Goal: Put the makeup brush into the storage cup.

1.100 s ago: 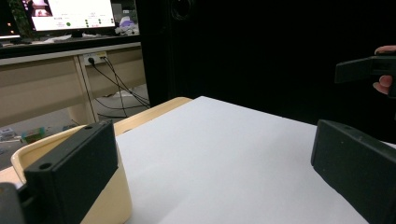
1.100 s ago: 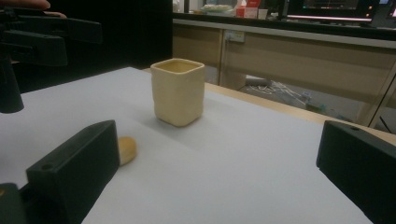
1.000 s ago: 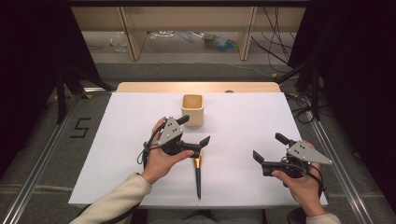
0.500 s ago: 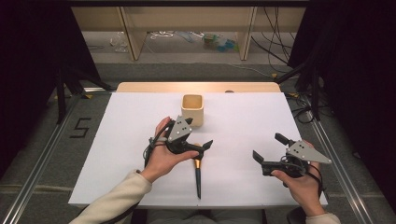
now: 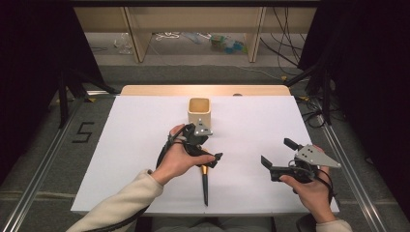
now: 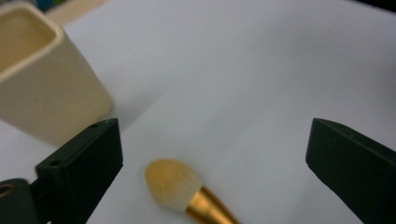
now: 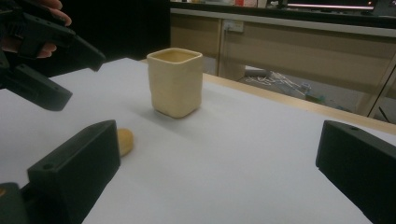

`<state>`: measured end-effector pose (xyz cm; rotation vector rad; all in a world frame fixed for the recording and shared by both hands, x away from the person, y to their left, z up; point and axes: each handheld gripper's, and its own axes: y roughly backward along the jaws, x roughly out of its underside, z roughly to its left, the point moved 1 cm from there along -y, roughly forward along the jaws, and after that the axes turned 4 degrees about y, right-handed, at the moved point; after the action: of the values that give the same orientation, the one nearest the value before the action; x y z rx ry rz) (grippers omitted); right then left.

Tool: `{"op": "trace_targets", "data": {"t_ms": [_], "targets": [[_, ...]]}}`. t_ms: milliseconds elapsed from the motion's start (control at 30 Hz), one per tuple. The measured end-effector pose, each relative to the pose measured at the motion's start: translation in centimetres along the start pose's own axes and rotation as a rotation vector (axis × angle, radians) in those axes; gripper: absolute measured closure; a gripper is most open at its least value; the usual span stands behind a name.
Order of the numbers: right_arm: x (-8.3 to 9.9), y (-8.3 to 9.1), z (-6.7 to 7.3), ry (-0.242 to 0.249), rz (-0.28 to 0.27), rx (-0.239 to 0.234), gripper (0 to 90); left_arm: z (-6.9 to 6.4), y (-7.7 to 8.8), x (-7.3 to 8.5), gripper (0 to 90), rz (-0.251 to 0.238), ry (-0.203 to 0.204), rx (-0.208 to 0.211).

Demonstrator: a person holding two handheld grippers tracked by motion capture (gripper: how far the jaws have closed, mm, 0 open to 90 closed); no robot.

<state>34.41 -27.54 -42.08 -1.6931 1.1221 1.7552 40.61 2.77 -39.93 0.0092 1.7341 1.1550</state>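
Left gripper hovers wide open over the brush tip near the cup; right gripper rests wide open, well apart. Floor tape reads "5".

We can read just one sign: a black figure "5" marked on the grey floor, just left of the white table in the high view. It stands upright as we look at it, between the table's left edge and the metal rail that runs along the floor. We find no lettering, brand or number on the cup, on the brush, or on the grey plates of the two grippers; the coloured packets on the floor beyond the table are too small and blurred for us to read.
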Motion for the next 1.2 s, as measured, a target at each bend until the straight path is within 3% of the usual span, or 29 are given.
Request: {"op": "trace_targets", "data": {"t_ms": [100, 133, 167, 233, 267, 300, 333, 367, 667, 700, 800, 1033, 1200], "targets": [[0.1, -0.1, 0.0, 0.001, 0.007, -0.006, 1.2, -0.3, -0.9, 0.0, 6.8, 0.164, -0.016, -0.011], [0.1, -0.1, 0.0, 0.001, 0.007, -0.006, 1.2, -0.3, -0.9, 0.0, 8.0, 0.164, -0.016, -0.011], [0.1, -0.2, 0.0, -0.001, 0.013, -0.008, 1.2, -0.3, -1.4, 0.0, 8.8, 0.259, -0.017, -0.01], [0.1, -0.1, 0.0, 0.009, 0.034, -0.007, 1.2, -0.3, -1.9, 0.1, 9.9, 0.329, -0.024, -0.002], [0.1, -0.1, 0.0, 0.009, 0.034, -0.007, 1.2, -0.3, -1.9, 0.1, 11.0, 0.329, -0.024, -0.002], [0.2, -0.3, 0.0, 0.0, 0.024, -0.017, 1.2, -0.3, -2.6, 0.2, 11.5, 0.376, -0.011, -0.01], [0.2, -0.2, 0.0, 0.005, 0.027, -0.01, 1.3, -0.3, -2.6, 0.2, 11.9, 0.376, -0.011, -0.01], [0.2, -0.2, 0.0, 0.006, 0.027, -0.008, 1.4, -0.3, -3.1, 0.3, 12.9, 0.406, -0.011, -0.01], [0.2, -0.3, 0.0, 0.003, 0.032, -0.007, 1.9, -0.3, -4.6, 1.4, 14.2, 0.471, -0.006, -0.002], [0.2, -0.3, 0.0, 0.003, 0.031, -0.008, 2.0, -0.4, -4.7, 1.5, 14.2, 0.462, 0.012, -0.007], [0.2, -0.3, 0.0, 0.002, 0.033, -0.007, 2.1, -0.3, -4.8, 1.6, 14.2, 0.485, 0.001, -0.006], [0.2, -0.3, 0.0, 0.0, 0.036, -0.008, 2.5, -0.2, -5.3, 1.9, 14.7, 0.489, 0.031, -0.01], [0.3, -0.4, -0.1, 0.008, 0.02, -0.01, 2.8, -0.2, -5.6, 2.2, 14.7, 0.51, 0.029, -0.008]]}}
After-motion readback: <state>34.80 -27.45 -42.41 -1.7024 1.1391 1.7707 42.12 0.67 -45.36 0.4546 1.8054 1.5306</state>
